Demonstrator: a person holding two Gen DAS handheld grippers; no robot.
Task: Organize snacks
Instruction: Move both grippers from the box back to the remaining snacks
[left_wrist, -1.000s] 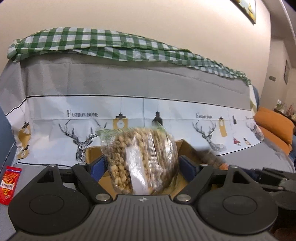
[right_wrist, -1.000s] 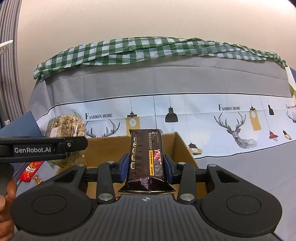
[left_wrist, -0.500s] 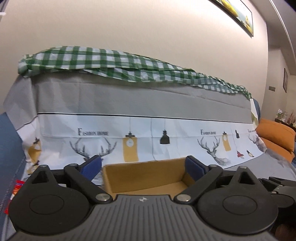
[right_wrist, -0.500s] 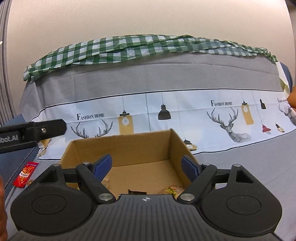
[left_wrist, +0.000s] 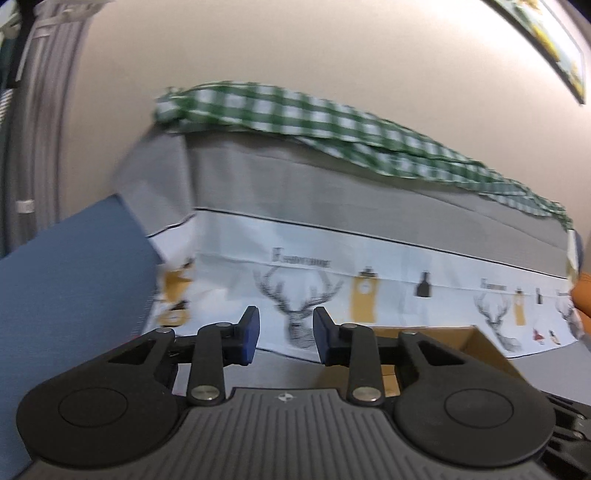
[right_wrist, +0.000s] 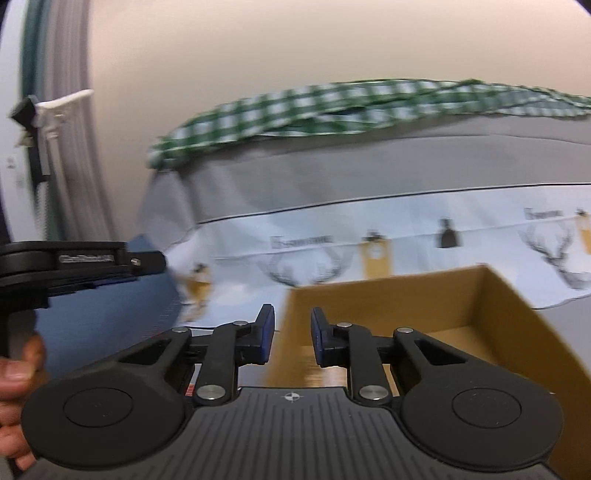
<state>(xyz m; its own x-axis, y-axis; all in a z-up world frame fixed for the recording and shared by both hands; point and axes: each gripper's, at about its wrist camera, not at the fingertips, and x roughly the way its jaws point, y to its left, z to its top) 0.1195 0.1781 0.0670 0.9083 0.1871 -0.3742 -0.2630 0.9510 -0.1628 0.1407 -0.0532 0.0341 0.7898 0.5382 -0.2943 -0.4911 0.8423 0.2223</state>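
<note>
A brown cardboard box (right_wrist: 491, 317) stands open on the grey sofa cover, to the right in the right wrist view; its corner (left_wrist: 476, 343) shows low right in the left wrist view. Both views are blurred. My left gripper (left_wrist: 285, 334) has swung left of the box, its jaws closing with nothing between them. My right gripper (right_wrist: 292, 338) hangs over the box's left wall, jaws also closing on nothing. The left tool (right_wrist: 74, 264) and a hand (right_wrist: 14, 373) appear at the left edge of the right wrist view. No snack is visible.
The sofa back (left_wrist: 332, 206) wears a grey and white deer-print cover with a green checked cloth (left_wrist: 295, 110) on top. A blue cushion (left_wrist: 66, 288) lies at left. Grey curtains (right_wrist: 59, 147) hang beyond. An orange cushion (left_wrist: 581, 291) shows far right.
A second ago the left gripper held a bag of nuts and the right a dark snack packet over the box. Both let go, swung left and narrowed their jaws.
</note>
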